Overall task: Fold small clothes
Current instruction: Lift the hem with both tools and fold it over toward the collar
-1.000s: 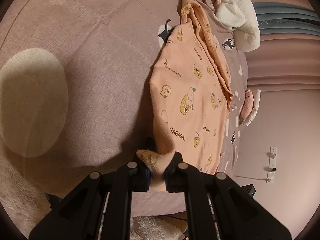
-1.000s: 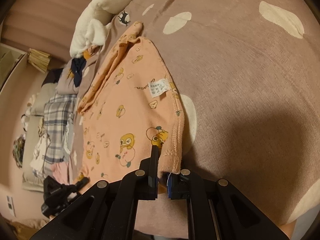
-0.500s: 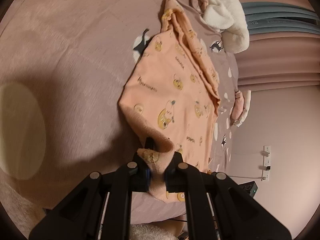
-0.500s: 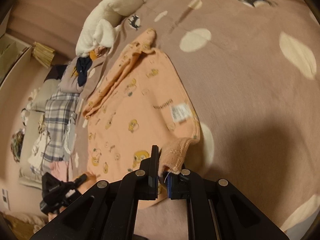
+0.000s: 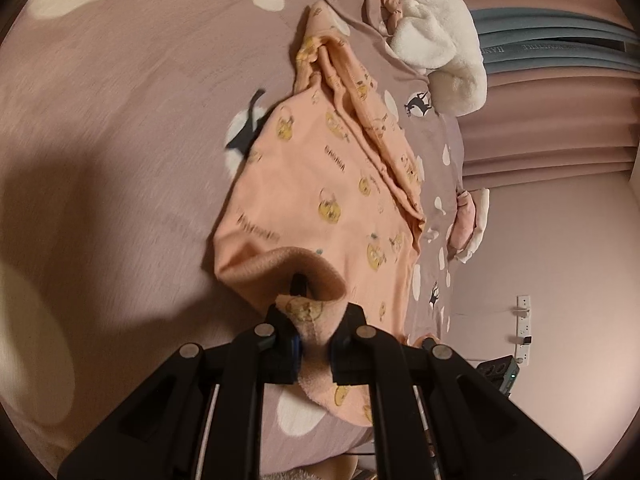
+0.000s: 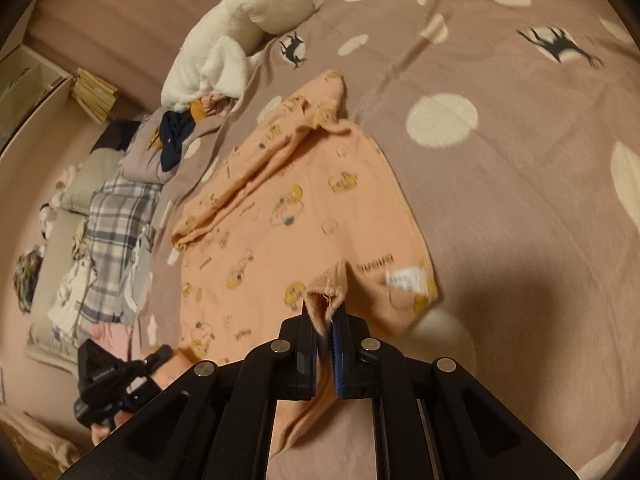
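Nearest the left wrist camera, the black two-finger left gripper (image 5: 314, 336) is clamped on a corner of the peach cotton garment printed with yellow cartoon ducks (image 5: 340, 184), the fabric bunched between its pads and curling over in a loop just beyond them. Beyond that loop the garment lies spread on the mauve fleece blanket with cream dots and dark cat shapes (image 5: 132, 92), its far edge rumpled into long folds. Farther off, a fluffy white plush cloth (image 5: 440, 36) sits at the blanket's far right.

Close to the right wrist camera, the black right gripper (image 6: 326, 322) is pinched shut on another hemmed corner of the same garment (image 6: 288, 208), lifting it off the blanket (image 6: 520, 200); a white care label (image 6: 406, 280) shows just right of the pinched corner. At the near left, the other gripper shows small and dark. Farther left lie a grey plaid cloth (image 6: 116, 216) and a navy bow (image 6: 174, 136), with the white plush (image 6: 240, 24) beyond.
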`<act>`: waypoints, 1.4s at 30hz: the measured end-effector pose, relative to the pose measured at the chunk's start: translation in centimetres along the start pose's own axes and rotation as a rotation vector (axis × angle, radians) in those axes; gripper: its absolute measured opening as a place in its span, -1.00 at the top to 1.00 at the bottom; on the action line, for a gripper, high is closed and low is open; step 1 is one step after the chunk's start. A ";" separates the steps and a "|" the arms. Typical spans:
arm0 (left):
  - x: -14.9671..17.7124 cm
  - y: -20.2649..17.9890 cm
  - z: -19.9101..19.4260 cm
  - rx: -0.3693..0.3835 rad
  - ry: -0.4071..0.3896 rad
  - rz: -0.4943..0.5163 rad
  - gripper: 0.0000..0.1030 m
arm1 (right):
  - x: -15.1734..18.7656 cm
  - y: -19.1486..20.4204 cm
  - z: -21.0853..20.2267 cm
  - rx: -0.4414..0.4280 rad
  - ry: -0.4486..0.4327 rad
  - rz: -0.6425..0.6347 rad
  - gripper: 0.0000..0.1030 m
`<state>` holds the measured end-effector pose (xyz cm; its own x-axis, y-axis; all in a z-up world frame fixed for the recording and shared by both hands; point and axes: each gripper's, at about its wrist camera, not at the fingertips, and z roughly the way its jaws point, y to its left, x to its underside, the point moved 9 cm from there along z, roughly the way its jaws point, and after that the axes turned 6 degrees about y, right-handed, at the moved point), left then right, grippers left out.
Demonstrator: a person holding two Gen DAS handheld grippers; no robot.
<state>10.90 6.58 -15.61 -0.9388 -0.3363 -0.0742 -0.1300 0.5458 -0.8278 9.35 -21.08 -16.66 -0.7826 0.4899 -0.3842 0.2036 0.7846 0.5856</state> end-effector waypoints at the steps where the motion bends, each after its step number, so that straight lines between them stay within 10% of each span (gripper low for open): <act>1: -0.4 -0.5 0.0 0.017 -0.006 0.006 0.86 | -0.4 0.2 0.0 -0.004 -0.002 -0.004 0.81; 27: -18.0 -6.7 2.9 0.143 -0.146 -0.008 0.86 | -18.1 4.5 3.8 -0.096 -0.082 -0.037 0.88; 35: -24.9 -5.3 6.0 0.040 -0.174 -0.056 0.83 | -23.8 2.7 9.1 0.013 -0.040 -0.019 0.88; 38: -26.3 -4.0 7.3 0.024 -0.158 -0.107 0.43 | -24.4 2.0 10.8 0.063 -0.013 -0.012 0.87; 40: -26.7 -3.6 7.3 -0.023 -0.140 -0.098 -0.18 | -24.7 1.2 11.2 0.111 -0.004 -0.003 0.73; 42: -26.8 -3.4 6.4 -0.048 -0.169 -0.087 -0.27 | -24.8 0.8 10.9 0.148 -0.005 0.001 0.18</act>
<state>38.57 8.85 -14.29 -0.8571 -0.5054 -0.0991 -0.2270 0.5434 -0.8082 35.33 -28.48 -14.49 -0.7794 0.4924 -0.3875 0.2892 0.8313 0.4747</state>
